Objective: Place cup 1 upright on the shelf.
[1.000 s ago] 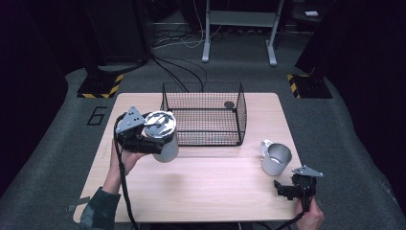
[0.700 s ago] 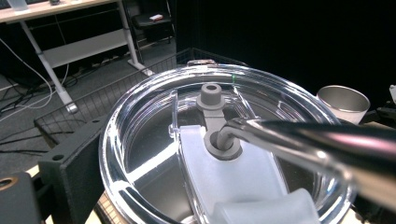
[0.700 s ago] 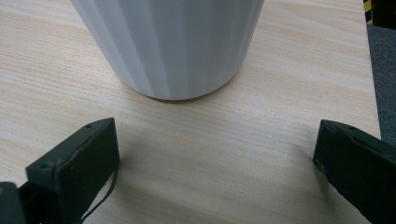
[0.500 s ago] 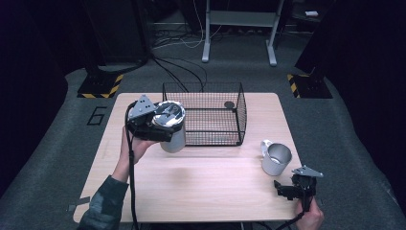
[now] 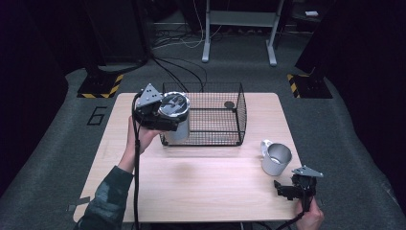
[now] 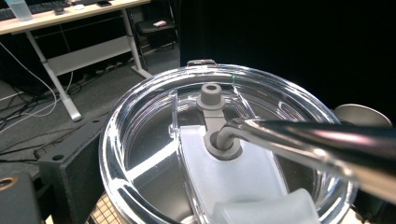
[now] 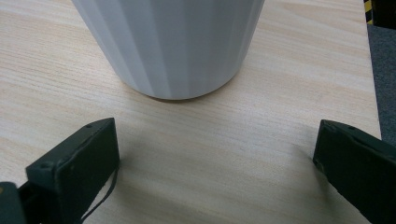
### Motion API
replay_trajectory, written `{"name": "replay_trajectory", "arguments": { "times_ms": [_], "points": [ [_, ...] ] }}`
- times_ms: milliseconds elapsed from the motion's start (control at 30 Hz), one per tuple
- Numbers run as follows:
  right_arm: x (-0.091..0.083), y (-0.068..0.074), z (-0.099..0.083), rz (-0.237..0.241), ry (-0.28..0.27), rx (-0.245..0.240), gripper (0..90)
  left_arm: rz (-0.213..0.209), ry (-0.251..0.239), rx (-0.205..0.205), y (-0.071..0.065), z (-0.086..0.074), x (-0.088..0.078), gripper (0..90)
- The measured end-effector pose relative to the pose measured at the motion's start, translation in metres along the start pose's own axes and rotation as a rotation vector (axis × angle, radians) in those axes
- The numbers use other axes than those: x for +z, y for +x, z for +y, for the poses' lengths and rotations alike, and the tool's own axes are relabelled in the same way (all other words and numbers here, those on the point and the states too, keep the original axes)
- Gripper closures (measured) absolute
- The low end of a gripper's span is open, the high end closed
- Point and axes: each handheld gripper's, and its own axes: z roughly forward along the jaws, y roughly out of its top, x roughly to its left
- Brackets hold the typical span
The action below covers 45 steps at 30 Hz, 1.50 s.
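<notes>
Desk (image 5: 201, 182): pale wood; it carries the basket and the mug, while the tumbler is held above it.

Wire basket (image 5: 210, 115): black mesh, open top, set at the middle of the desk's far edge. A small dark round item (image 5: 229, 104) lies on its floor near the far right corner. The near left corner is where the tumbler now hangs.

Tumbler (image 5: 176, 120): metal body, clear lid (image 6: 219, 154) with a grey stopper. Long axis roughly upright, lid uppermost. It is held off the desk, at or just over the basket's left wall near the near corner; whether the base has cleared the rim cannot be told. The basket's open floor lies to its right and slightly farther off, so the coming move is judged to be a short carry rightward and then down.

Mug (image 5: 276, 157): ribbed, pale, with a handle, standing upright near the desk's right edge, well apart from the basket.

Left gripper (image 5: 155, 112): raised over the far left part of the desk, fingers clenched on the tumbler's upper part. This hand is much the nearer to the basket.

Right gripper (image 5: 289, 189): low at the near right corner of the desk, fingers (image 7: 74, 163) spread wide and holding nothing. The mug stands just beyond them, straight ahead and untouched.
</notes>
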Motion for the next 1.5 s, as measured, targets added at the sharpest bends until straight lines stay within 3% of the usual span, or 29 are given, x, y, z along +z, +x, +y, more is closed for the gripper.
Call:
{"name": "replay_trajectory", "arguments": {
  "times_ms": [433,633,933,1067,1167,1500],
  "points": [
    [0.0,0.0,0.0,0.002,-0.001,0.002,0.0,0.035,0.003,0.008,0.01,0.011,0.019,4.1],
    [0.0,0.0,0.0,0.002,-0.001,0.001,0.0,0.05,0.024,-0.007,0.015,0.011,0.03,4.1],
    [0.0,0.0,0.0,0.002,-0.001,0.001,0.0,0.073,0.035,0.002,0.021,0.013,0.042,4.1],
    [0.0,0.0,0.0,0.002,-0.001,0.001,0.0,0.094,0.026,-0.016,0.025,0.011,0.049,4.1],
    [0.0,0.0,0.0,0.002,-0.001,0.001,0.0,0.106,0.024,-0.053,0.029,0.01,0.056,4.1],
    [0.0,0.0,0.0,0.002,-0.001,0.002,0.0,0.153,0.032,-0.071,0.039,0.004,0.074,4.1]
  ]
}}
